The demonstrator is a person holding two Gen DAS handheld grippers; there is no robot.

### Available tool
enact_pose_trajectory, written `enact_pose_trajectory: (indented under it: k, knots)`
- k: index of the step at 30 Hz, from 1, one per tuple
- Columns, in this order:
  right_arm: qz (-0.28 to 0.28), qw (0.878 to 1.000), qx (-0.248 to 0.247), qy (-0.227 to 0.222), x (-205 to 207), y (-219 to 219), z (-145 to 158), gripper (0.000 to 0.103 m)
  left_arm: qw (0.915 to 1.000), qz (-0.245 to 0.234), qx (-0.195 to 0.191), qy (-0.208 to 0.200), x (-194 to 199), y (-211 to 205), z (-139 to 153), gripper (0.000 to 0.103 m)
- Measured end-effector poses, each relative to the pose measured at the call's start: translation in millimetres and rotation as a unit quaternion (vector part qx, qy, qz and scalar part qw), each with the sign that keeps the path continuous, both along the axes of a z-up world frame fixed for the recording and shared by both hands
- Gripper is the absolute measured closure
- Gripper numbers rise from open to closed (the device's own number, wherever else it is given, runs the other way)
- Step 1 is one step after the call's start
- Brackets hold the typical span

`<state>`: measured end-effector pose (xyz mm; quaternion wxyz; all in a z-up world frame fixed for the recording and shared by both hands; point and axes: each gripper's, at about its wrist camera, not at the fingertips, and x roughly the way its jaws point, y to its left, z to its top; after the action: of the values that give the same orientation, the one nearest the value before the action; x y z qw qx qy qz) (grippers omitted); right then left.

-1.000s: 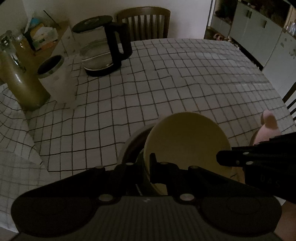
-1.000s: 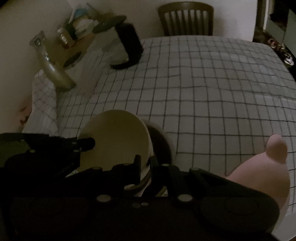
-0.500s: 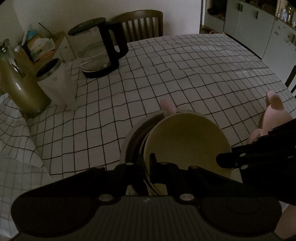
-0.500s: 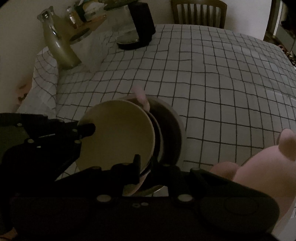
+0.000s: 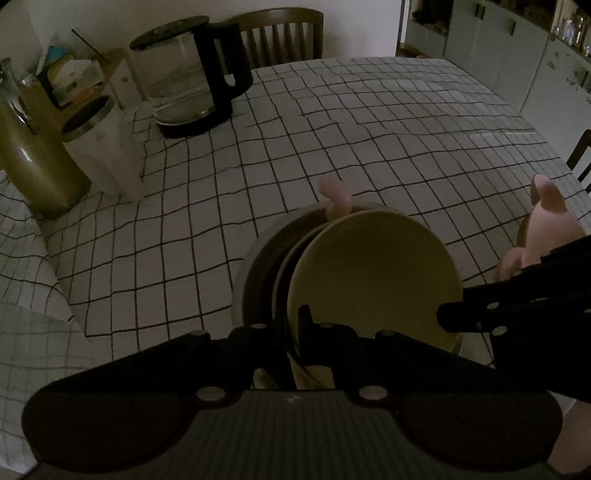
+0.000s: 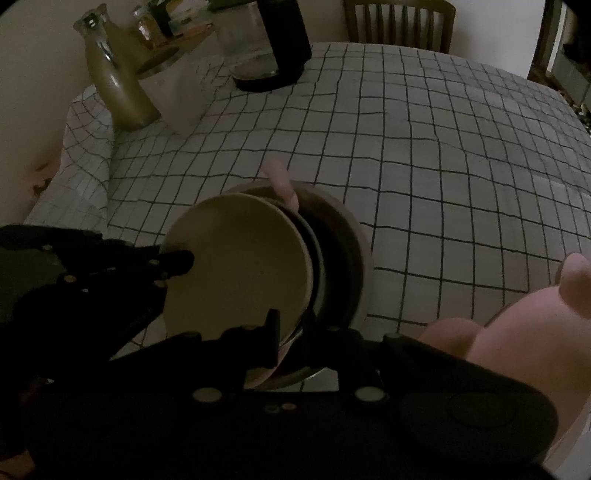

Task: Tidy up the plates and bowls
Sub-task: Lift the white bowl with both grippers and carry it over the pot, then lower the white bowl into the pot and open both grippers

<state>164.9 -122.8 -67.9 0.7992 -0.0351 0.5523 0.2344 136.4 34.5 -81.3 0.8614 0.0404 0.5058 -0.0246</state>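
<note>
On the desk (image 5: 332, 122), at the near edge, a big bowl (image 5: 258, 266) holds a stack of smaller bowls, and the top bowl (image 5: 373, 280) leans up on its side inside it, with a small spoon handle (image 5: 334, 197) sticking up behind it. Far back on the left stand a kettle (image 5: 192, 74), a cup (image 5: 103, 147) in front of it, and a bottle (image 5: 29, 155) left of the cup. A chair (image 5: 284, 35) stands behind the desk, and a toy (image 5: 546, 221) sits to the right of the bowls.
</note>
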Motion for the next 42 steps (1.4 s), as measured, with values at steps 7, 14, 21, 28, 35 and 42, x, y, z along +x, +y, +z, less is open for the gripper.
enact_pose_trajectory:
  k: [7,14,21,28,35,42]
  knots:
    - [0.005,1.0,0.01,0.004,-3.2,-1.4,1.6,0.083,0.9999,0.001,-0.015,0.004,-0.7,4.1,0.9,0.097]
    - [0.002,1.0,0.025,-0.001,-5.5,-4.7,9.1,0.077,0.9995,0.001,-0.032,0.002,-6.9,6.4,4.1,0.091]
    - [0.001,0.999,0.04,-0.02,-7.6,-12.1,22.7,0.069,0.9983,-0.003,-0.056,-0.016,-17.9,6.6,16.4,0.09]
    - [0.009,0.998,0.056,-0.034,-14.0,-20.6,35.3,0.061,0.9961,-0.008,-0.072,-0.05,-30.2,6.2,30.2,0.051]
    - [0.008,0.996,0.066,-0.058,-19.5,-33.7,48.0,0.048,0.9919,-0.003,-0.092,-0.087,-40.0,13.0,41.8,0.036]
    - [-0.007,0.995,0.075,-0.068,-19.2,-51.2,46.2,0.027,0.9871,0.004,-0.12,-0.106,-44.5,31.2,45.5,0.025]
